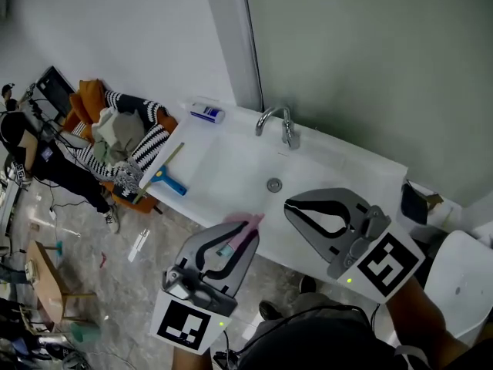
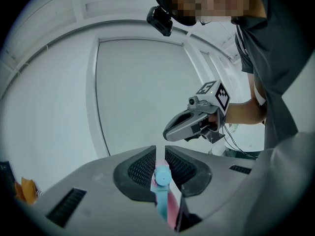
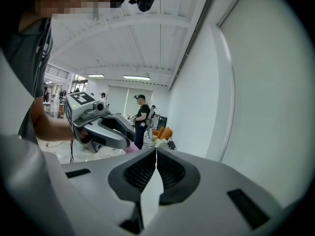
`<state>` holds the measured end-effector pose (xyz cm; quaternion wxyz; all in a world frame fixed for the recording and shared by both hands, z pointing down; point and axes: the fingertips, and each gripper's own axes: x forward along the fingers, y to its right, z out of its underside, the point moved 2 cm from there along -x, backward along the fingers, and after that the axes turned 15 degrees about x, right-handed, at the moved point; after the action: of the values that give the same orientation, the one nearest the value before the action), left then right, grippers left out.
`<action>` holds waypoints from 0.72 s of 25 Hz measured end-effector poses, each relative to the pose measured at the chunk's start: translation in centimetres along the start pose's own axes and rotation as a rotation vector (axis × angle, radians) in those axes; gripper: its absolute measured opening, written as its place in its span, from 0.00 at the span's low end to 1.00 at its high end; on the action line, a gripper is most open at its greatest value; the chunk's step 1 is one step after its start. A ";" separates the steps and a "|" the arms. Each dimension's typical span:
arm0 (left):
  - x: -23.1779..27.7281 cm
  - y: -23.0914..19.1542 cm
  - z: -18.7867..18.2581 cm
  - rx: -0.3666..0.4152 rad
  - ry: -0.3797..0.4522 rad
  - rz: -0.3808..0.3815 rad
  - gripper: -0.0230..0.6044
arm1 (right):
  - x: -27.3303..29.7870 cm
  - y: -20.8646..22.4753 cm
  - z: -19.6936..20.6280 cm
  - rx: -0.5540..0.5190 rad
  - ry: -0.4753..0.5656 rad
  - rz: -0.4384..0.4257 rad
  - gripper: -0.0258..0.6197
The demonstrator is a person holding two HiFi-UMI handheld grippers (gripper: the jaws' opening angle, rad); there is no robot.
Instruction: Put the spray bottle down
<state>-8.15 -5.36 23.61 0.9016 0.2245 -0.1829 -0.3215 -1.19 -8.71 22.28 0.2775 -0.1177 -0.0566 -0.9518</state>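
Note:
A pink spray bottle (image 1: 236,240) with a light blue nozzle sits between the jaws of my left gripper (image 1: 246,231), which is shut on it above the front rim of the white sink (image 1: 231,168). In the left gripper view the blue nozzle (image 2: 161,177) and pink body stick out between the closed jaws of the left gripper (image 2: 160,152). My right gripper (image 1: 290,205) hovers over the sink's front right, shut with nothing in it. Its jaws meet in the right gripper view (image 3: 156,150), where the left gripper (image 3: 106,129) appears to the left.
A chrome faucet (image 1: 277,123) stands at the sink's back, with the drain (image 1: 274,184) below it. A blue-and-white bottle (image 1: 206,113) lies on the back left ledge. A blue-handled squeegee (image 1: 166,178) rests at the left rim. A chair piled with clothes (image 1: 123,141) stands left.

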 end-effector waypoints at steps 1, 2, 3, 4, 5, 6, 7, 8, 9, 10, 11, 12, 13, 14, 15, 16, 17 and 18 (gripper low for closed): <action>0.7 -0.1 0.0 -0.002 -0.003 -0.002 0.13 | 0.0 0.8 0.1 0.005 0.001 -0.002 0.05; 1.3 -0.1 0.0 -0.002 -0.007 -0.003 0.13 | -0.1 1.6 0.2 0.008 0.000 -0.003 0.05; 2.0 -0.1 0.0 -0.001 -0.012 -0.004 0.13 | -0.1 2.3 0.3 0.009 -0.002 -0.005 0.05; 2.5 -0.2 0.1 -0.001 -0.020 -0.006 0.13 | -0.1 2.9 0.4 0.008 -0.003 -0.012 0.05; 3.0 -0.2 0.1 -0.002 -0.028 -0.008 0.13 | -0.2 3.4 0.5 0.008 -0.002 -0.020 0.05; 3.4 -0.2 0.1 -0.004 -0.035 -0.012 0.13 | -0.2 3.9 0.6 0.010 -0.002 -0.028 0.05; 3.9 -0.3 0.0 -0.005 -0.039 -0.015 0.13 | -0.4 4.3 0.6 0.012 -0.002 -0.034 0.05; 4.4 -0.3 -0.1 -0.006 -0.043 -0.019 0.13 | -0.5 4.8 0.6 0.014 -0.002 -0.038 0.05; 4.8 -0.3 -0.2 -0.006 -0.048 -0.021 0.13 | -0.5 5.3 0.6 0.015 0.000 -0.041 0.05; 5.2 -0.4 -0.3 -0.005 -0.053 -0.022 0.13 | -0.6 5.8 0.6 0.016 0.002 -0.046 0.05; 5.6 -0.4 -0.3 -0.006 -0.058 -0.025 0.13 | -0.7 6.2 0.7 0.018 0.005 -0.051 0.05; 6.0 -0.4 -0.4 -0.007 -0.062 -0.027 0.13 | -0.8 6.5 0.7 0.021 0.007 -0.055 0.05; 6.4 -0.4 -0.4 -0.007 -0.064 -0.030 0.13 | -0.8 6.8 0.7 0.023 0.008 -0.060 0.05; 6.7 -0.3 -0.4 -0.008 -0.067 -0.032 0.13 | -0.9 7.2 0.8 0.025 0.010 -0.063 0.05; 7.0 -0.3 -0.5 -0.009 -0.070 -0.033 0.13 | -0.9 7.5 0.8 0.027 0.013 -0.066 0.05; 7.3 -0.3 -0.5 -0.008 -0.074 -0.032 0.13 | -1.0 7.8 0.8 0.029 0.015 -0.067 0.05; 7.5 -0.3 -0.5 -0.006 -0.075 -0.030 0.13 | -1.0 8.1 0.9 0.029 0.013 -0.067 0.05; 7.7 -0.3 -0.5 -0.005 -0.074 -0.028 0.13 | -1.0 8.3 0.9 0.027 0.010 -0.065 0.05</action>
<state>-2.50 -10.52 24.44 0.8902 0.2126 -0.2123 -0.3425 4.27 -15.03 23.28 0.2483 -0.1072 -0.0720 -0.9600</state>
